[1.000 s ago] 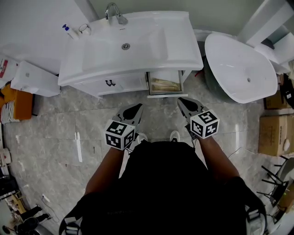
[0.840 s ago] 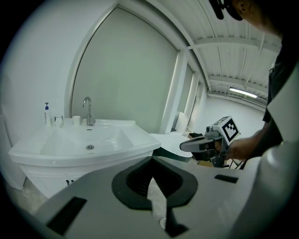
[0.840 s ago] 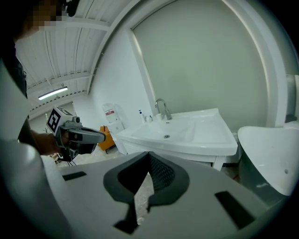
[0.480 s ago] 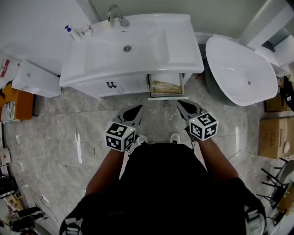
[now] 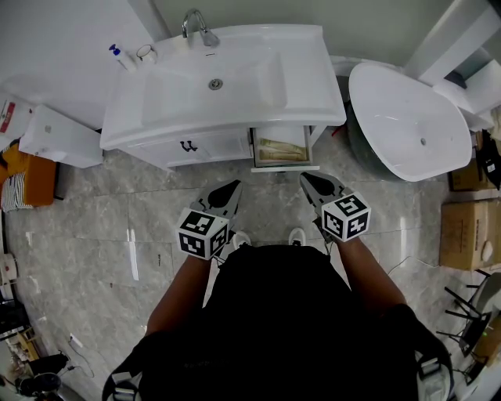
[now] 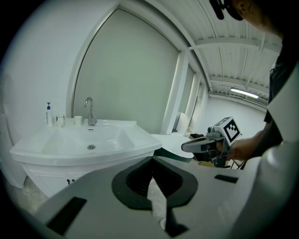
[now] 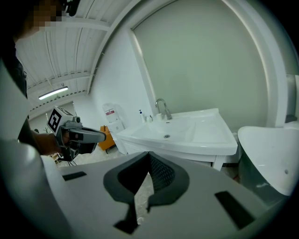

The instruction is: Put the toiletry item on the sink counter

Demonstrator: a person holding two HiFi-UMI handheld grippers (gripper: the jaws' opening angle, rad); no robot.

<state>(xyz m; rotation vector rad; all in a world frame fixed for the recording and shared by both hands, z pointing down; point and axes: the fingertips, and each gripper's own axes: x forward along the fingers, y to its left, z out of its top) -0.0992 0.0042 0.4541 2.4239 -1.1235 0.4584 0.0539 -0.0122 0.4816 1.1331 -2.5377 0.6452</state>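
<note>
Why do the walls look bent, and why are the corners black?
Both gripper views: the wide-angle lens bows the straight edges of the wall panel and blackens the corners. Head view: milder bulge, even light, one glare streak on the floor.

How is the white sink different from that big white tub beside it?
The sink is roughly rectangular; the tub is oval. The sink has a faucet at its back and sits on a cabinet with an open drawer; the tub shows no faucet. Both are glossy white with a drain hole.
</note>
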